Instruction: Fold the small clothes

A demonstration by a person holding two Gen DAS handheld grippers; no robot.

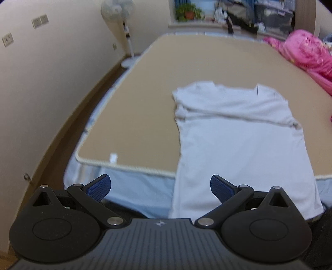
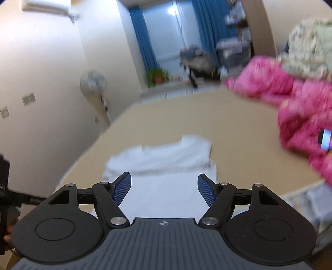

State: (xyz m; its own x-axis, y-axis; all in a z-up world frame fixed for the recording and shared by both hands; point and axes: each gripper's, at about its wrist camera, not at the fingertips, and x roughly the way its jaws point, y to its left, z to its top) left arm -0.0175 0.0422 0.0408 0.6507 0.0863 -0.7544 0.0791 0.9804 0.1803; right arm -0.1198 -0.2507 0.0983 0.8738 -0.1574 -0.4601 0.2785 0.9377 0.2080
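A white T-shirt [image 1: 238, 135] lies flat on the tan bed mat [image 1: 145, 99], collar at the far end, sleeves folded in, hem hanging over the near edge. My left gripper [image 1: 159, 187] is open and empty, held above the bed's near edge just left of the shirt's hem. In the right wrist view the same shirt [image 2: 166, 166] lies on the mat [image 2: 238, 133]. My right gripper [image 2: 164, 187] is open and empty, hovering over the shirt's lower half. The view is blurred by motion.
A pink quilt [image 1: 307, 52] is heaped at the bed's right side [image 2: 300, 110], with a phone [image 2: 325, 139] on it. A standing fan [image 1: 124, 31] stands by the left wall. A windowsill with a potted plant [image 1: 188, 12] lies beyond the bed. The left gripper's handle [image 2: 6, 193] shows at left.
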